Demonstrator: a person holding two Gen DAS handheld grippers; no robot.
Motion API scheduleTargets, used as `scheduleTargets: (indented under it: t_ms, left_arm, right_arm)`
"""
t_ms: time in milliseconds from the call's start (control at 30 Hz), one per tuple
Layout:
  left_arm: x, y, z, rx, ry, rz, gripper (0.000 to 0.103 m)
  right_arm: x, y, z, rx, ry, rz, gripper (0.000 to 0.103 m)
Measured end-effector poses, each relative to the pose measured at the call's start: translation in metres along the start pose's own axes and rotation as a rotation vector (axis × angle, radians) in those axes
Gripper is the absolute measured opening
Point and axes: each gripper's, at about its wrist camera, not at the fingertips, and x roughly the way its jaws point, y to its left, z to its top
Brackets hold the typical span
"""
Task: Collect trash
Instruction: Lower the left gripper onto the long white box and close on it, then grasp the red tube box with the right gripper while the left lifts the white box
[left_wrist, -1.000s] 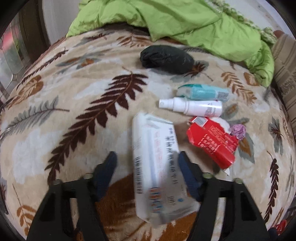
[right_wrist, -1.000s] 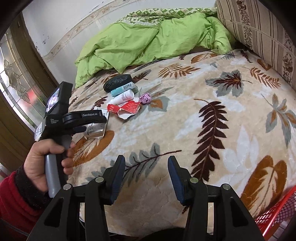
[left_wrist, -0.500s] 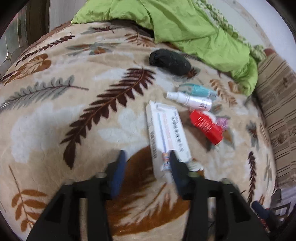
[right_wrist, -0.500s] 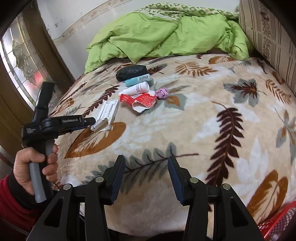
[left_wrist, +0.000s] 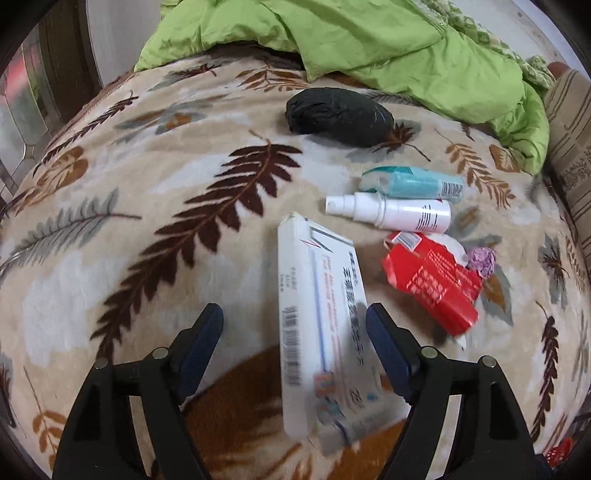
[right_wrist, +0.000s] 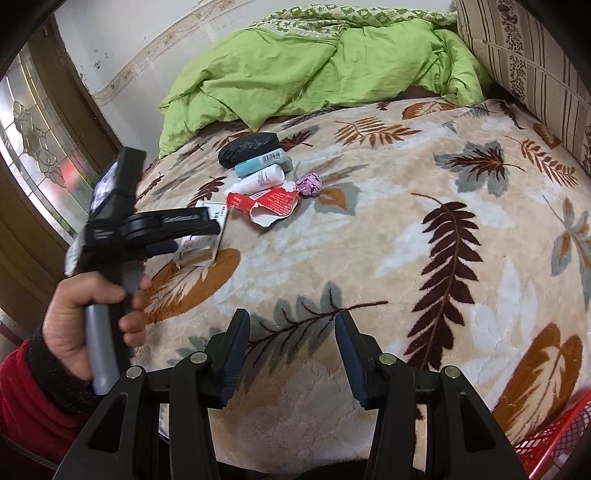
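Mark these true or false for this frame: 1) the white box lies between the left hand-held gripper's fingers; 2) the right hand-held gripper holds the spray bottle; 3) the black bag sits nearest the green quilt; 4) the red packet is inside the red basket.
1) True: the white box lies between the left hand-held gripper, whose jaws are opening.
2) False: the right hand-held gripper is empty; the spray bottle lies on the blanket.
3) True: the black bag is closest to the green quilt.
4) False: the red packet lies on the blanket, beside the box.
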Motion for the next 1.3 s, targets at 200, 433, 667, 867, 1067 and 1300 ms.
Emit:
scheduleTargets:
  t_ms: [200, 433, 667, 867, 1067, 1300]
  left_arm:
    - [-0.002, -0.005, -0.008, 0.036, -0.015, -0.001, 0.079]
    - [-0.006, 0.009, -0.008, -0.001, -0.057, -0.005, 0.029]
    - [-0.025, 0.033, -0.02, -0.05, -0.075, -0.078, 0.013]
    - [-0.05, 0.056, -0.041, -0.057, -0.108, -0.098, 0.013]
    - [-0.056, 0.061, -0.054, -0.043, -0.129, -0.096, 0.013]
    - [-0.053, 0.065, -0.058, -0.045, -0.13, -0.111, 0.013]
  right_arm:
    - [0.0, 0.001, 0.0, -0.007, 0.0, 0.006, 0.051]
    - [0.0, 0.001, 0.0, -0.006, -0.001, 0.005, 0.051]
    - [0.006, 0.006, 0.002, -0.039, 0.029, 0.004, 0.051]
    - [0.02, 0.038, 0.033, -0.233, 0.0, -0.023, 0.051]
    - [0.074, 0.079, 0.076, -0.46, 0.019, -0.036, 0.051]
    - [0.146, 0.087, 0.094, -0.57, 0.097, -0.171, 0.024]
